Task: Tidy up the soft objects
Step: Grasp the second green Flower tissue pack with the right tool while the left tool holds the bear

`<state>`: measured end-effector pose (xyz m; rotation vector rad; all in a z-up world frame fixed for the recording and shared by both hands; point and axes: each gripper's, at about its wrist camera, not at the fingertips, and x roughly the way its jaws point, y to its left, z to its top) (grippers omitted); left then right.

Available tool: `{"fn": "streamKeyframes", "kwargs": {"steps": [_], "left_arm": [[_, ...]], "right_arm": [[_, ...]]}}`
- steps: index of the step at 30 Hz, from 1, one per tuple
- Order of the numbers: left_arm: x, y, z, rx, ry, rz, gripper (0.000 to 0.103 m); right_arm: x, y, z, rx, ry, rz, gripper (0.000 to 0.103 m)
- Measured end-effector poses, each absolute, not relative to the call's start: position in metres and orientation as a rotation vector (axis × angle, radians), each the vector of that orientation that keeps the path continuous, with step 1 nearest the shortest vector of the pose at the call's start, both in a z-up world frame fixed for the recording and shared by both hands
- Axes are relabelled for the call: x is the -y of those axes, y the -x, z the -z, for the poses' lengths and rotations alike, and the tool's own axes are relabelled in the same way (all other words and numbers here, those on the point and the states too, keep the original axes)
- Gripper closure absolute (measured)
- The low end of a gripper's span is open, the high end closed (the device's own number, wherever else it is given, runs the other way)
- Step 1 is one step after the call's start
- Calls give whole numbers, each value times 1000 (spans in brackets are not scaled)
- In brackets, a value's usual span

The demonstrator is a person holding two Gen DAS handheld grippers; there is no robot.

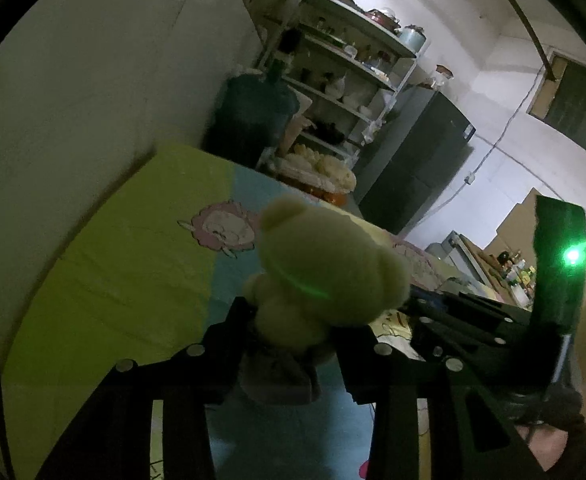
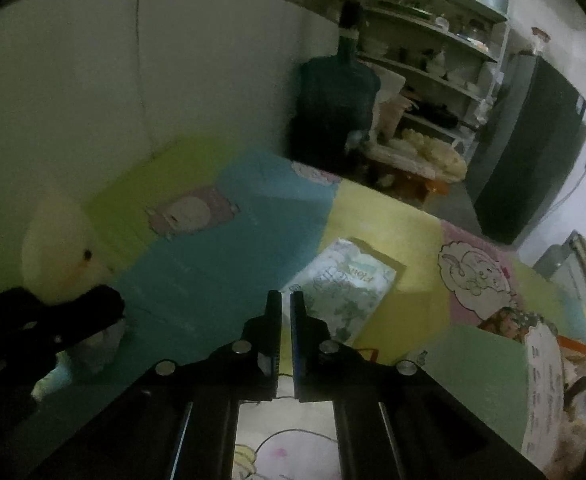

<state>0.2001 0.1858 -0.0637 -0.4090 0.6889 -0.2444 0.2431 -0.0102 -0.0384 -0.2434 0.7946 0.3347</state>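
Note:
A pale cream plush bear (image 1: pixel 325 264) with a grey cloth round its lower body stands on the colourful play mat (image 1: pixel 105 280). My left gripper (image 1: pixel 293 324) is shut on the bear's body, one finger on each side. In the right wrist view the bear (image 2: pixel 61 240) shows at the far left with the left gripper (image 2: pixel 73 320) on it. My right gripper (image 2: pixel 285 300) is shut with nothing between its fingers and hovers over the mat (image 2: pixel 221 264). Just beyond its tips lies a white floral-printed soft pack (image 2: pixel 349 288). The right gripper's body (image 1: pixel 473 320) with a green light shows at the right of the left wrist view.
A pale wall (image 2: pixel 133 80) borders the mat on the left. Behind the mat stand a dark blue water jug (image 2: pixel 333 96), a white shelf rack (image 2: pixel 433 40) with dishes and a dark fridge (image 2: pixel 533 152). A picture book (image 2: pixel 541 344) lies on the mat's right side.

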Motion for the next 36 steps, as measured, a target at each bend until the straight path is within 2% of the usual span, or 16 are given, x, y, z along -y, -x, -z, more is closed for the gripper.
{"fn": "streamKeyframes", "kwargs": {"steps": [14, 15, 16, 17, 18, 19, 31, 36], "left_arm": [[-187, -183, 43, -616, 385, 217, 62], [-188, -182, 43, -612, 388, 216, 62], [-189, -181, 42, -607, 391, 214, 62], [-189, -182, 41, -605, 392, 213, 62], [-190, -182, 40, -603, 393, 212, 62], [-191, -181, 39, -601, 388, 200, 62], [-210, -177, 36, -560, 407, 220, 62], [-209, -177, 34, -549, 414, 256, 62]], "right_arm": [[15, -204, 1, -709, 161, -405, 98], [14, -207, 2, -722, 134, -408, 93], [11, -212, 4, -738, 103, -406, 73], [8, -216, 7, -753, 78, -393, 57], [4, -222, 10, -771, 54, -368, 29], [0, -226, 12, -783, 43, -346, 25], [-2, -264, 22, -925, 67, -197, 26], [1, -288, 33, -1039, 115, -161, 27]]}}
